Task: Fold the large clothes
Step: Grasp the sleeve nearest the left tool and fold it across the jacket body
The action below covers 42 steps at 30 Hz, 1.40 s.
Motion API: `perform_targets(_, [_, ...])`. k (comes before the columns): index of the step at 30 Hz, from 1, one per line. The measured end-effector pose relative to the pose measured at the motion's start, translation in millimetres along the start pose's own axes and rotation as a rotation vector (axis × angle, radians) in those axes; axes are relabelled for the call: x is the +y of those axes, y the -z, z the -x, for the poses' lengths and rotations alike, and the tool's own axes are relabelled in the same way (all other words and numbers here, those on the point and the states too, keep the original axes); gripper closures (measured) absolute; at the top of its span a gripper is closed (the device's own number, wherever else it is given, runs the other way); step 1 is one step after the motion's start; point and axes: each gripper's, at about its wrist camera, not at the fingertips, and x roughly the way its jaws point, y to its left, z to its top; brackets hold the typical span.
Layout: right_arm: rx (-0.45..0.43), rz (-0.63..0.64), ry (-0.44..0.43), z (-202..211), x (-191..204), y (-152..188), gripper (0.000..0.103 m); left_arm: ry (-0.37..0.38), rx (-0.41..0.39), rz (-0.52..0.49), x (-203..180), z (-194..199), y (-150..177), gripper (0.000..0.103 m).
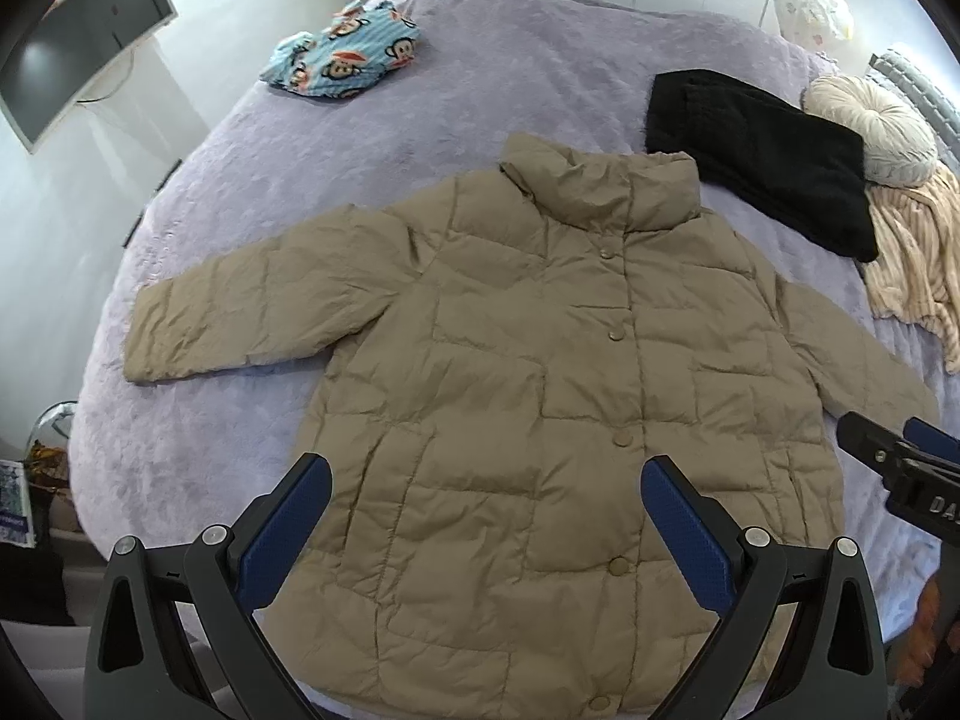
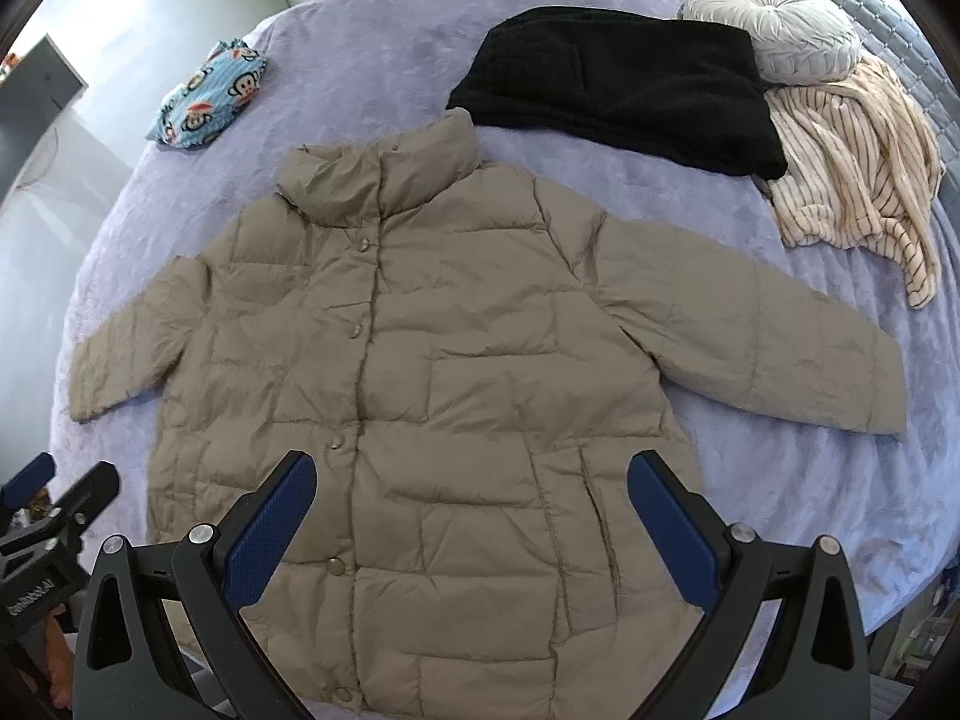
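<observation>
Lying flat and front-up on a lilac bedspread [image 1: 228, 192], a tan quilted jacket [image 1: 540, 360] stretches lengthwise away from both cameras, its stand-up collar [image 1: 600, 186] pointing toward the far side of the bed and its hem nearest the viewer. A row of snap buttons [image 1: 616, 335] runs down the middle along that long axis, fastened. Both sleeves spread outward and slightly toward the hem, the left sleeve [image 1: 228, 324] angled toward the bed's left edge and the right sleeve [image 2: 780, 348] toward the right.

Above the hem, the left gripper [image 1: 486, 534] hovers with its blue-padded fingers spread wide and nothing between them. Beside it, the right gripper [image 2: 471, 531] hangs over the lower right front of the jacket, likewise released and empty.

Beyond the collar lies a black knit garment [image 2: 630, 84], just beside it but apart. A striped cream garment [image 2: 852, 162] is heaped near a round pleated cushion [image 2: 780, 30] at the right. A blue cartoon-print item [image 1: 345, 54] sits well apart at the far left.
</observation>
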Motion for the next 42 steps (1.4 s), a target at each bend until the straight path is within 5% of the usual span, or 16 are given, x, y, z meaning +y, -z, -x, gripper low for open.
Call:
perform_targets(13, [-0.030, -0.036, -0.090, -9, 22, 1, 0.000, 0.150, 0.035, 0.066, 49, -44, -11, 0.000])
perform_targets(16, [-0.026, -0.059, -0.115, -22, 41, 4, 0.000, 0.190, 0.035, 0.142, 87, -66, -14, 0.000])
perform_targets(21, [0.164, -0.044, -0.184, -67, 88, 9, 0.000, 0.245, 0.047, 0.317, 169, -112, -17, 0.000])
perform_targets(27, [0.174, -0.031, -0.162, -105, 137, 18, 0.000, 0.280, 0.021, 0.490, 264, -176, -12, 0.000])
perform_targets(34, [0.171, 0.006, -0.179, -135, 180, 13, 0.000, 0.440, 0.021, 0.764, 345, -249, -3, 0.000])
perform_targets(38, [0.132, 0.031, -0.212, -143, 203, 2, 0.000, 0.416, -0.070, 0.763, 366, -255, -21, 0.000])
perform_targets(40, [0.120, 0.040, -0.231, -147, 212, -4, 0.000, 0.389, -0.113, 0.776, 376, -258, -29, 0.008])
perform_targets(42, [0.105, 0.049, -0.246, -151, 223, -12, 0.000, 0.376, -0.137, 0.787, 387, -262, -37, 0.059])
